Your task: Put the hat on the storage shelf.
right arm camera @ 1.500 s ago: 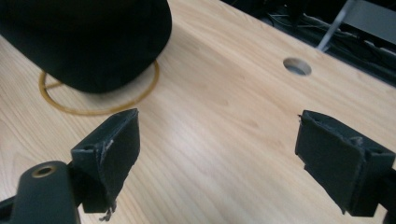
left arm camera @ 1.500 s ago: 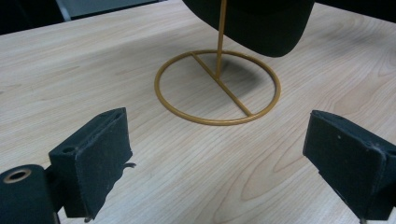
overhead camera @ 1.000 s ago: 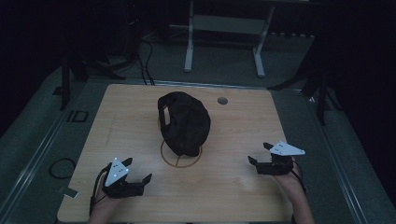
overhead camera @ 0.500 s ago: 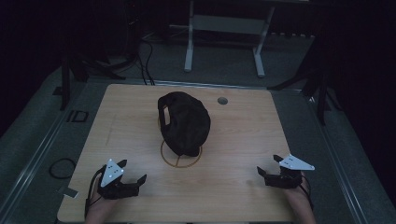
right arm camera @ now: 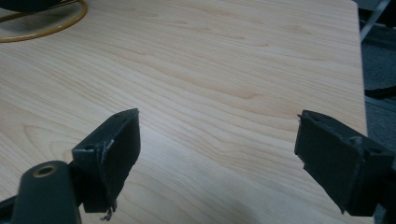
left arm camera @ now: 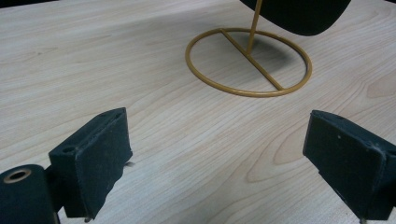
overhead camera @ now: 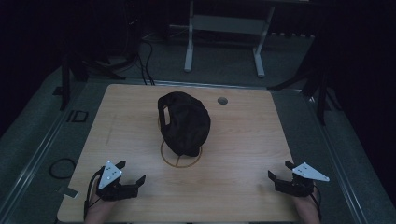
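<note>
A black cap (overhead camera: 184, 121) hangs on a gold wire stand whose ring base (overhead camera: 180, 158) rests at the middle of the wooden table (overhead camera: 243, 135). In the left gripper view the ring base (left arm camera: 249, 63) and the cap's lower edge (left arm camera: 299, 16) lie ahead of the jaws. My left gripper (overhead camera: 131, 175) sits near the table's front left corner, open and empty, jaws wide apart. At the front right edge my right gripper (overhead camera: 279, 171) is also open with nothing between its jaws. The right gripper view catches a piece of the ring base (right arm camera: 46, 25) at its top left.
A small round grommet hole (overhead camera: 222, 100) sits near the table's far edge. Beyond the table stand the legs of a white frame (overhead camera: 224, 42), with dark stands and cables on the floor. The table's right edge (right arm camera: 362, 70) runs close to my right gripper.
My right gripper has drawn back toward the front right corner of the table. The left gripper has shifted slightly toward the front edge. The cap has not moved.
</note>
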Demonstrator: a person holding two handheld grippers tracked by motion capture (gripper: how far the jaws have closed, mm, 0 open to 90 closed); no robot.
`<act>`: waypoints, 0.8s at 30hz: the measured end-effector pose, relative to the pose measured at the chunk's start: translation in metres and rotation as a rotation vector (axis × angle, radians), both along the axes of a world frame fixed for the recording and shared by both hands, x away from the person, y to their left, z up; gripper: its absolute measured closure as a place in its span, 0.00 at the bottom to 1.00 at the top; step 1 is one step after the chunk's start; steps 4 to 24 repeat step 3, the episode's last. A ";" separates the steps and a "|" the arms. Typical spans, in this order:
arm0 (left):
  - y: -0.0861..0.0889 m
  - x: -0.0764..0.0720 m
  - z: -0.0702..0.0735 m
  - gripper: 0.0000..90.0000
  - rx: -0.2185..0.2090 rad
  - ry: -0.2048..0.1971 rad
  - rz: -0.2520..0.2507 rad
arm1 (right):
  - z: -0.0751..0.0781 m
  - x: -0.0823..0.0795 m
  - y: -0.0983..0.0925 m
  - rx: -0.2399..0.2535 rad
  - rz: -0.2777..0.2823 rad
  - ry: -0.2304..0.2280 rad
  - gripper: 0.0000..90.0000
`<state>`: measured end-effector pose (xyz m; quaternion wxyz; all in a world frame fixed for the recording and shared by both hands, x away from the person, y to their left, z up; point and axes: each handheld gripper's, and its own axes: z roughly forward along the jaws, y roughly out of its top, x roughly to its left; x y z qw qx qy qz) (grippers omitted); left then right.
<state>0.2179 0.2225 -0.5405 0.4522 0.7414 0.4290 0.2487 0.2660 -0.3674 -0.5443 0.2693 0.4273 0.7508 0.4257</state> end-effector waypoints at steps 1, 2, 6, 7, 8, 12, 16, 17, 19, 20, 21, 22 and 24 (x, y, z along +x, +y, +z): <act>0.000 0.000 0.000 0.09 -0.005 0.001 0.000 | -0.001 0.000 -0.001 -0.004 -0.009 -0.002 0.16; 0.000 0.000 0.000 0.09 -0.002 0.002 0.003 | -0.001 0.000 -0.002 0.000 -0.016 -0.003 0.16; 0.000 0.000 0.000 0.09 -0.004 0.001 0.003 | -0.001 0.000 -0.003 0.003 -0.017 -0.003 0.16; 0.000 0.000 0.000 0.09 -0.004 0.001 0.003 | -0.001 0.000 -0.003 0.003 -0.017 -0.003 0.16; 0.000 0.000 0.000 0.09 -0.004 0.001 0.003 | -0.001 0.000 -0.003 0.003 -0.017 -0.003 0.16; 0.000 0.000 0.000 0.09 -0.004 0.001 0.003 | -0.001 0.000 -0.003 0.003 -0.017 -0.003 0.16; 0.000 0.000 0.000 0.09 -0.004 0.001 0.003 | -0.001 0.000 -0.003 0.003 -0.017 -0.003 0.16; 0.000 0.000 0.000 0.09 -0.004 0.001 0.003 | -0.001 0.000 -0.003 0.003 -0.017 -0.003 0.16; 0.000 0.000 0.000 0.09 -0.004 0.001 0.003 | -0.001 0.000 -0.003 0.003 -0.017 -0.003 0.16; 0.000 0.000 0.000 0.09 -0.004 0.001 0.003 | -0.001 0.000 -0.003 0.003 -0.017 -0.003 0.16; 0.000 0.000 0.000 0.09 -0.004 0.001 0.003 | -0.001 0.000 -0.003 0.003 -0.017 -0.003 0.16; 0.000 0.000 0.000 0.09 -0.004 0.001 0.003 | -0.001 0.000 -0.003 0.003 -0.017 -0.003 0.16; 0.000 0.000 0.000 0.09 -0.004 0.001 0.003 | -0.001 0.000 -0.003 0.003 -0.017 -0.003 0.16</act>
